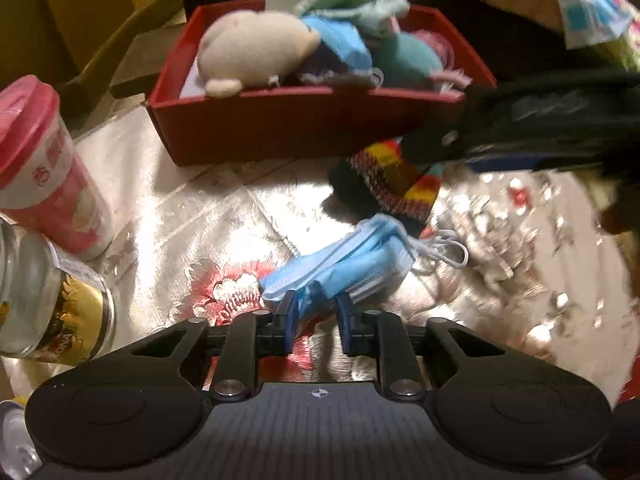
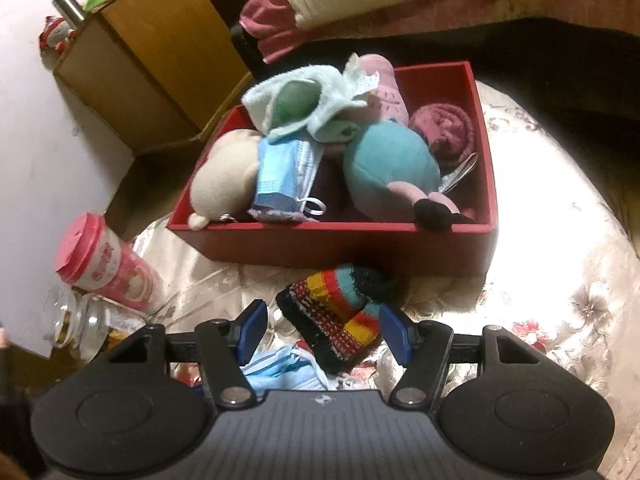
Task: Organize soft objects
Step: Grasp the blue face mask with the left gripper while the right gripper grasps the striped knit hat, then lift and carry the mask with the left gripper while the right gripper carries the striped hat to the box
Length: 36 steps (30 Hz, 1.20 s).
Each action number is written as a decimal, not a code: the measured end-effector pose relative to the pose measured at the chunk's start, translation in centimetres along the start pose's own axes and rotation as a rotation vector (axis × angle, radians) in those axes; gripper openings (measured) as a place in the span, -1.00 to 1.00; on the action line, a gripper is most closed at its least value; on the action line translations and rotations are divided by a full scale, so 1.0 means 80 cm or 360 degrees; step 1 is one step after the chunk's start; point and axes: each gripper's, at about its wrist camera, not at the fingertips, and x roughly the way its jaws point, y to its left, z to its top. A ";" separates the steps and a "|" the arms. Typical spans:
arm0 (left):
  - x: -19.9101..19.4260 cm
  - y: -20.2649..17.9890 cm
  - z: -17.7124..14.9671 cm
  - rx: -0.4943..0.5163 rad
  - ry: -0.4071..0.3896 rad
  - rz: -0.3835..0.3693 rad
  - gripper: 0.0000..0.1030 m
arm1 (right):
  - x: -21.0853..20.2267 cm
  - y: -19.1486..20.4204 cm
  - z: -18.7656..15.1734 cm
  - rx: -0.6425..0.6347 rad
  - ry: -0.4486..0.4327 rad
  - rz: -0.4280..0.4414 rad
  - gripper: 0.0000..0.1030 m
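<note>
A red rectangular cardboard box (image 2: 340, 240) sits at the rear of the table. A striped knitted wool sock (image 2: 336, 312) lies before it; a blue pleated face mask (image 1: 340, 268) lies nearer still. A pink plastic-lidded cup (image 1: 44, 168) stands left.

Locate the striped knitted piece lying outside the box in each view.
Left wrist: the striped knit lies right of centre, just below the red box, partly under the right tool.
Right wrist: the striped knit lies at lower centre, between the open fingers of the right tool.
Shared landmark: the red box.
</note>
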 end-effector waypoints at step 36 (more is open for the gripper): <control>0.027 -0.047 -0.006 0.0343 0.0076 0.0041 -0.57 | -0.006 -0.007 0.011 -0.0063 -0.0027 -0.0007 -1.00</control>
